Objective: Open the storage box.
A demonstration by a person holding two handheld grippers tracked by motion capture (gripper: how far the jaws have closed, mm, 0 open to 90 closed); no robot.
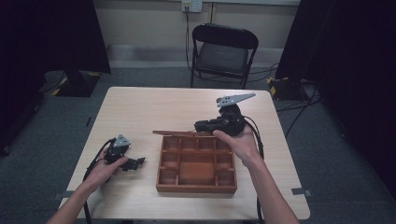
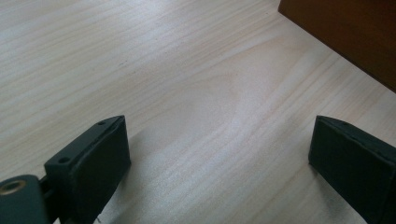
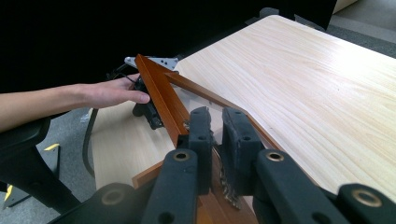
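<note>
One flat, glazed-looking wooden lid (image 3: 161, 95) between right hand-held gripper (image 3: 219, 122) pads.

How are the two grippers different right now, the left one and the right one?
The left gripper has its jaws wide apart with nothing between them, while the right gripper is shut on the frame of the wooden box's lid. The left gripper sits low over the bare table beside the wooden box; the right gripper is raised at the box's far edge. Both are black and hand-held.
</note>
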